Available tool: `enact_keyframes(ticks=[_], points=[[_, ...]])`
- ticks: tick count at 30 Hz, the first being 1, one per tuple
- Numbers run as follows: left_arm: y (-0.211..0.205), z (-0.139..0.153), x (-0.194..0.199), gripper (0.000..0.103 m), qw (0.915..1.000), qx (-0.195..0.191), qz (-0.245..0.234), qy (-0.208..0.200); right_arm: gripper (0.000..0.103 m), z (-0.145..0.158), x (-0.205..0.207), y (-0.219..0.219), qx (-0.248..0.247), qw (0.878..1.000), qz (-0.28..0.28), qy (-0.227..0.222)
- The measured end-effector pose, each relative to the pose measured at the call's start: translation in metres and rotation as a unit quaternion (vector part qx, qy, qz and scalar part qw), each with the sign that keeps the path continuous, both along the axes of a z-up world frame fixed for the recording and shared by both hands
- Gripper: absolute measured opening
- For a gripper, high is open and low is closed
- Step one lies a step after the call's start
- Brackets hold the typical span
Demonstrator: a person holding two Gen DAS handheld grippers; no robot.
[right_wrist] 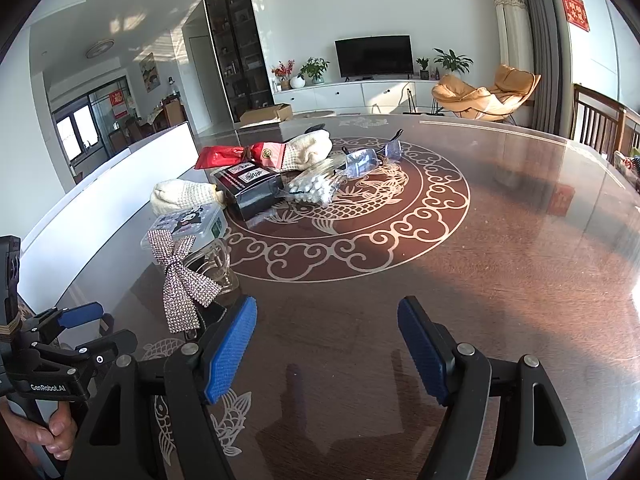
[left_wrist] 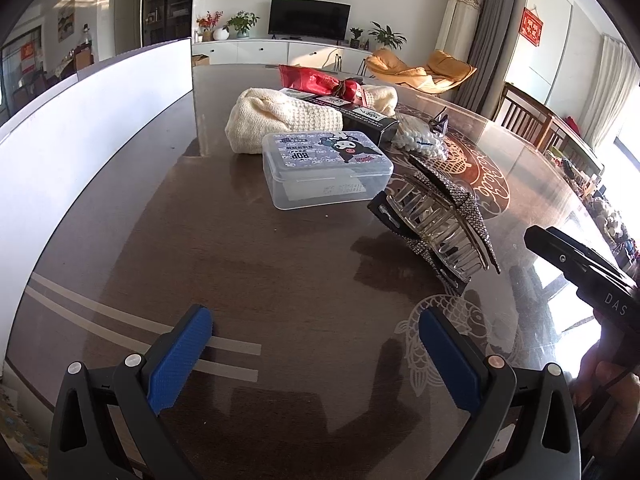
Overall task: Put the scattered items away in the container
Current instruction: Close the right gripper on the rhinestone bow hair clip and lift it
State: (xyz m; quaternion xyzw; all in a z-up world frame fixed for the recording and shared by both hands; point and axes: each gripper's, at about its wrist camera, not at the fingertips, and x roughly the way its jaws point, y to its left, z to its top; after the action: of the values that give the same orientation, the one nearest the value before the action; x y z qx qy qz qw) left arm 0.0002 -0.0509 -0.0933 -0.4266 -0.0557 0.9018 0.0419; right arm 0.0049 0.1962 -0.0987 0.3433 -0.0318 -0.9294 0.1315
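Both grippers are held low over the glass-topped table (right_wrist: 500, 240) with nothing between their pads. The left gripper (left_wrist: 316, 354) has its jaws wide apart, and the right gripper (right_wrist: 327, 346) likewise stands open and empty.

The nearest scattered item is the rhinestone bow hair claw (left_wrist: 434, 226); it lies ahead of the left jaws and to their right, and just ahead-left of the right jaws, close to the left blue pad (right_wrist: 231, 354) of that gripper. Farther ahead of both jaws the clear lidded plastic box (left_wrist: 326, 168) is seen, with the cream knitted cloth (left_wrist: 280, 120), the black carton (right_wrist: 250, 190), the red wrapper (right_wrist: 236, 154), the bag of cotton swabs (right_wrist: 314, 186) and the glasses (right_wrist: 370, 160) piled beyond it. The white container wall (left_wrist: 92, 152) stands ahead-left of the left jaws.

The first pick appears not yet begun. The hair claw would best be taken first, probably by the right gripper. The pads should be closed across the claw's sprung body rather than on the flat bow, which is likely to slip or twist. The jaws should be lowered squarely, so that the glass is not scraped, and the claw lifted clear before it is carried leftward over the wall.
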Motion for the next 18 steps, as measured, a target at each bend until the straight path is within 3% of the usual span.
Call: enact_keyframes(ticks=[8, 18], points=[[-0.016, 0.003, -0.01, 0.103, 0.9987, 0.018, 0.006, -0.047, 0.075, 0.0, 0.0, -0.001, -0.002, 1.0, 0.008, -0.001], [-0.008, 0.0, -0.016, 0.103, 0.9966, -0.043, -0.009, -0.07, 0.075, -0.002, -0.001, -0.005, 0.0, 1.0, 0.019, -0.005]])
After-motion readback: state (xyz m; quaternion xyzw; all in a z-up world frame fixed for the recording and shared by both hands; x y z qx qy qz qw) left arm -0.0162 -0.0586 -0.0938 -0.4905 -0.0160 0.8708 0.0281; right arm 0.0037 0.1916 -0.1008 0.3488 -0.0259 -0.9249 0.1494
